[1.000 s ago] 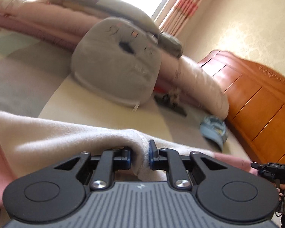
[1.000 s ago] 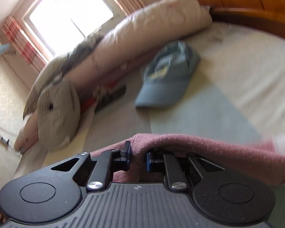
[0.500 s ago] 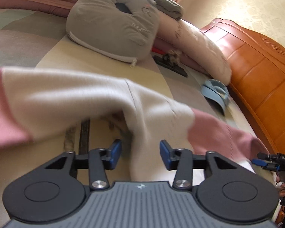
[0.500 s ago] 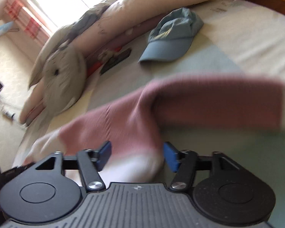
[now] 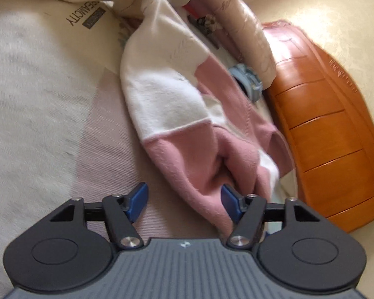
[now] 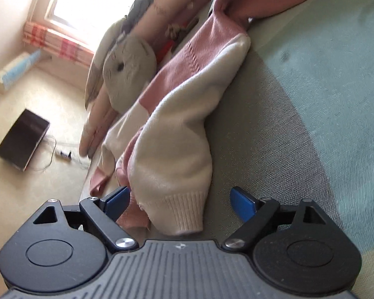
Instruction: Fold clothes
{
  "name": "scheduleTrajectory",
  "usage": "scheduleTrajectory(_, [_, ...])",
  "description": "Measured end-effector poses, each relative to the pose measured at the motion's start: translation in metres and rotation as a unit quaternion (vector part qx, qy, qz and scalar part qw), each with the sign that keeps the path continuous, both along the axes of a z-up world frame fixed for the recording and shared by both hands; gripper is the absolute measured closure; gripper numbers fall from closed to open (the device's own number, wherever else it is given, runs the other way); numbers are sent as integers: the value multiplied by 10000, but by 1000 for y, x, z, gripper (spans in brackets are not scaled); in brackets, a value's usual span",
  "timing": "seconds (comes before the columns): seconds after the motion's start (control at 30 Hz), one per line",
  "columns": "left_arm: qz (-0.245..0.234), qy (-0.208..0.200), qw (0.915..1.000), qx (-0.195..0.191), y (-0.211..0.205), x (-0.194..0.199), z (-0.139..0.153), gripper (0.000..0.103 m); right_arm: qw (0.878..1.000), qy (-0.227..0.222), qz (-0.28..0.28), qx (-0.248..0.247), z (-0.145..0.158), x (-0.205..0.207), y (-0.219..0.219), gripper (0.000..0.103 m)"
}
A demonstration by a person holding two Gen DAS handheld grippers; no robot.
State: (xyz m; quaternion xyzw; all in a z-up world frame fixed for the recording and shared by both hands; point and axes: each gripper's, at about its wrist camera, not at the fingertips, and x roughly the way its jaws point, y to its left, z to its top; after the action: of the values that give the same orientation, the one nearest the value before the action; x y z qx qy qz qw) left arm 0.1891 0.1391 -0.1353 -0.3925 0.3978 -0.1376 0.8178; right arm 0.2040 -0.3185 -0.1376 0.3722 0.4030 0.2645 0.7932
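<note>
Both grippers stood with their jaws spread wide and nothing clamped between them, low over the bed. Between them lay the sweater, pink and cream in blocks, heaped into a long, loose ridge on the bedcover rather than spread flat. Before the left gripper a pink fold of it ran in between the blue pads, resting against the right-hand pad and well clear of the other; from there the ridge ran away up the bed towards the pillows and the grey plush toy. The right gripper had the cream sleeve's ribbed cuff lying just in front of it, nearer its left pad, with a bit of pink hem beside that pad and bare bedcover by the other. So the garment's long axis ran roughly away from each pair of jaws, not across them, and each gripper had cloth already within its opening. Neither looked clearly nearer to me. My guess was that the fold was only partly made, and that any next grasp would want the jaws closing across a single edge, since the bunched layers could easily be pinched together. A blue cap lay further up, near the wooden headboard.
</note>
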Motion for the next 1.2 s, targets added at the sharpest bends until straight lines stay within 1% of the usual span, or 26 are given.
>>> scheduleTrajectory(0.07, [46, -20, 9998, -207, -5, 4, -2, 32, 10000, -10, -58, 22, 1, 0, 2, 8])
scheduleTrajectory(0.13, [10, -54, 9990, -436, -11, 11, -4, 32, 10000, 22, -26, 55, 3, 5, 6, 1])
scheduleTrajectory(0.2, [8, -57, 9982, -600, -21, 19, -8, 32, 10000, 32, -22, 47, 4, 13, 9, 0])
scheduleTrajectory(0.3, [-5, -201, 9981, -578, -36, 28, -12, 32, 9999, -18, -78, 80, 4, 27, 13, 0])
scheduleTrajectory(0.33, [-13, -253, 9984, -507, -40, 28, -11, 32, 9999, -36, -94, 93, 3, 31, 15, 0])
scheduleTrajectory(0.4, [-66, -329, 9988, -358, -45, 26, -8, 32, 10000, -47, -8, 73, 3, 31, 19, 0])
scheduleTrajectory(0.47, [-174, -334, 9986, -383, -46, 19, -6, 32, 9999, -58, 79, 52, 3, 30, 24, 0])
scheduleTrajectory(0.5, [-191, -367, 9985, -368, -46, 17, -7, 34, 9999, -63, 122, 42, 3, 30, 26, 0])
scheduleTrajectory(0.57, [-188, -415, 9985, -318, -44, 14, -9, 40, 9998, -74, 208, 21, 4, 30, 31, 0])
scheduleTrajectory(0.63, [-100, -371, 9988, -311, -43, 16, -9, 49, 9995, -85, 294, 1, 4, 30, 36, 0])
scheduleTrajectory(0.7, [-8, -323, 9990, -308, -43, 19, -10, 51, 9994, -102, 334, -27, 4, 30, 38, 0])
scheduleTrajectory(0.73, [9, -310, 9991, -304, -43, 19, -9, 55, 9994, -112, 335, -44, 5, 31, 39, 0])
scheduleTrajectory(0.77, [22, -299, 9991, -301, -44, 18, -9, 63, 9993, -123, 337, -61, 5, 32, 39, 0])
scheduleTrajectory(0.8, [-7, -277, 9990, -345, -44, 17, -10, 83, 9993, -139, 341, -77, 5, 32, 40, 0])
scheduleTrajectory(0.83, [-11, -243, 9988, -427, -43, 15, -12, 92, 9991, -199, 366, -88, 5, 29, 39, 0])
scheduleTrajectory(0.87, [19, -271, 9987, -442, -41, 12, -11, 92, 9988, -259, 391, -101, 4, 27, 39, 0])
scheduleTrajectory(0.9, [54, -309, 9985, -444, -39, 9, -10, 95, 9985, -318, 415, -135, 4, 24, 39, 0])
scheduleTrajectory(1.03, [148, -600, 9978, -257, -27, -5, 10, 98, 9983, -361, 431, -175, 5, 20, 39, 0])
scheduleTrajectory(1.17, [268, -773, 9966, 85, -10, -22, 31, 98, 9984, -342, 414, -160, 6, 16, 37, 0])
scheduleTrajectory(1.2, [304, -761, 9965, 179, -5, -26, 34, 99, 9984, -344, 412, -195, 7, 14, 38, 0])
